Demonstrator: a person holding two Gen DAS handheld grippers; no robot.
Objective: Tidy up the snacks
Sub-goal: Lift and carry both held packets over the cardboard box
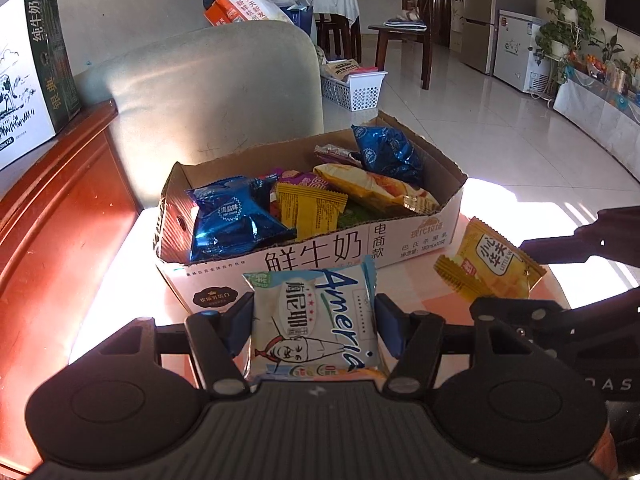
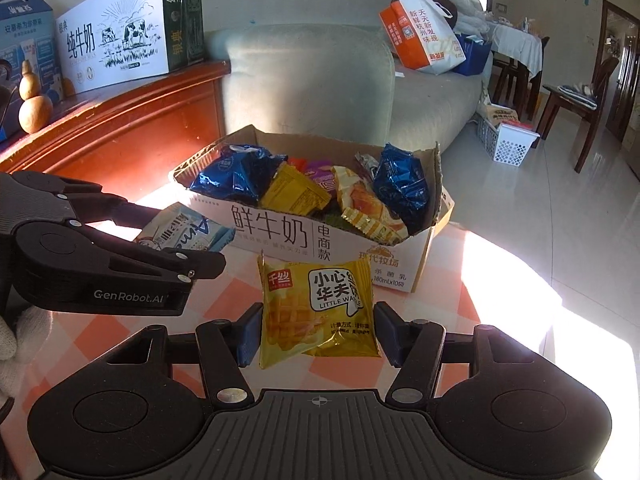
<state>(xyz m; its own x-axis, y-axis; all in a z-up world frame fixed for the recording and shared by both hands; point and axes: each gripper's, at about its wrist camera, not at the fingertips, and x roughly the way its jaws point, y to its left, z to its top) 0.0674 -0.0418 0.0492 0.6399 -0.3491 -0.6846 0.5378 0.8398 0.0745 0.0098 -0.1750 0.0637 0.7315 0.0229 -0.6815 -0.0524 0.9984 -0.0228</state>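
Observation:
An open cardboard box (image 1: pixel 320 252) (image 2: pixel 280 228) holds several snack packets: blue, yellow and purple ones. My left gripper (image 1: pixel 314 330) is shut on a white and blue snack packet (image 1: pixel 316 320), held just in front of the box; the packet also shows in the right wrist view (image 2: pixel 188 232). My right gripper (image 2: pixel 316 330) is shut on a yellow waffle packet (image 2: pixel 316 308), held in front of the box to the right; it also shows in the left wrist view (image 1: pixel 490 266).
The box stands on a table with an orange checked cloth (image 2: pixel 432 320). A grey sofa (image 2: pixel 312 80) is behind it. A red wooden side table (image 2: pixel 120 120) at the left carries milk cartons (image 2: pixel 120 28). A white basket (image 2: pixel 508 142) stands on the tiled floor.

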